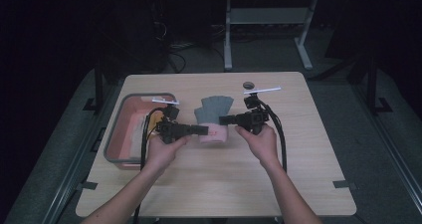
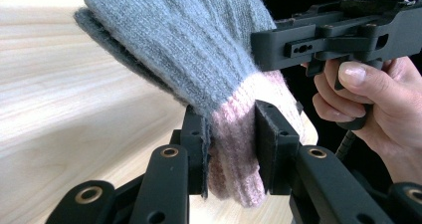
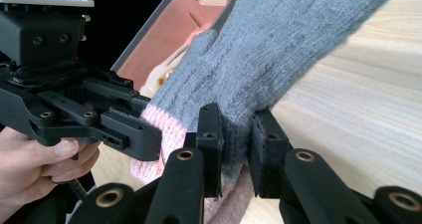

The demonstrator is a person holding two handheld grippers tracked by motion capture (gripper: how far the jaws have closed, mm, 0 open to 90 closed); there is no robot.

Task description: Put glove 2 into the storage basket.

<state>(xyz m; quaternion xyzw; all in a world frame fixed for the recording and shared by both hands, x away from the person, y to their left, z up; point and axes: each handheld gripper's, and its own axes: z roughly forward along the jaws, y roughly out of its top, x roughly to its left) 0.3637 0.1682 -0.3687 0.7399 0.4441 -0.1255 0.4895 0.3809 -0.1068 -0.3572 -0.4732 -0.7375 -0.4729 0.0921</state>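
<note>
A knitted glove, grey [image 1: 214, 108] with a pink cuff [image 1: 214, 134], is held just above the middle of the wooden table [image 1: 214, 184]. My left gripper [image 1: 206, 130] comes in from the left and is shut on the pink cuff [image 2: 234, 134], which its pads [image 2: 199, 139] pinch from both sides. My right gripper [image 1: 222, 119] comes in from the right and is shut on the grey knit [image 3: 278, 50] just above the cuff, squeezed between its pads [image 3: 211, 134]. The grey fingers of the glove fan out away from the person.
A grey-rimmed bin [image 1: 113, 134] with a salmon inside stands at the table's left, with a few items in it; its rim [image 3: 164, 25] shows behind the glove. A small dark round hole [image 1: 248, 85] sits near the far edge. Table legs stand beyond.
</note>
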